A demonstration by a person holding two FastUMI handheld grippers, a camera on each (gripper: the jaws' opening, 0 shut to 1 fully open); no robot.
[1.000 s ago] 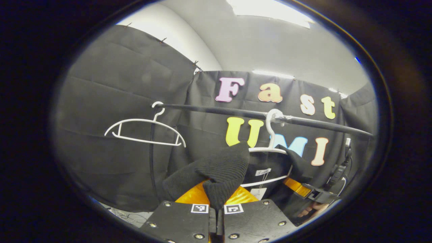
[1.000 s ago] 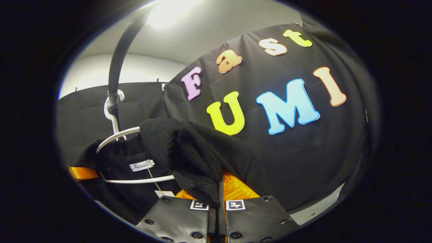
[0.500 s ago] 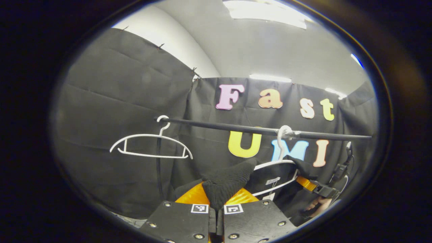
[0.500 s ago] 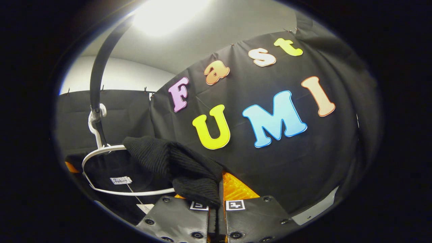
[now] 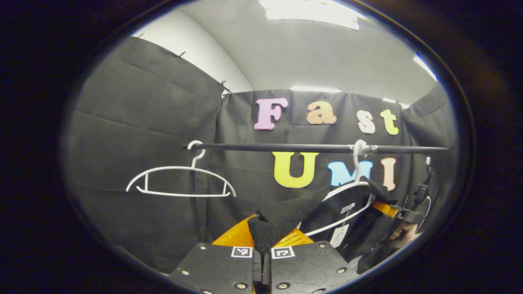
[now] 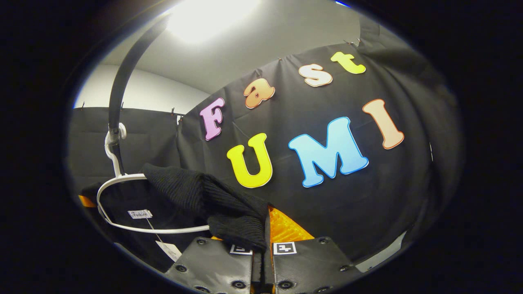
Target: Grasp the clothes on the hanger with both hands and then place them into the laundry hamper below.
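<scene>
Left claw (image 5: 262, 250) and right claw (image 6: 262, 245) each clamped on a shoulder of the black knit sweater (image 6: 196, 192), draped across the white hanger (image 6: 122, 179) between them, hooked on the rail (image 5: 286, 147) overhead.

A black rail (image 5: 286, 147) carries two white hangers — one bare (image 5: 179, 181), one (image 5: 347, 204) bearing black clothes (image 5: 286, 212).

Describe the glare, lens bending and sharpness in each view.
Left gripper view: sharp, ceiling light strip bright at top, rail nearly straight. Right gripper view: ceiling lamp blown out white, rail bent into a strong curve, black garment dim but its knit is legible.
</scene>
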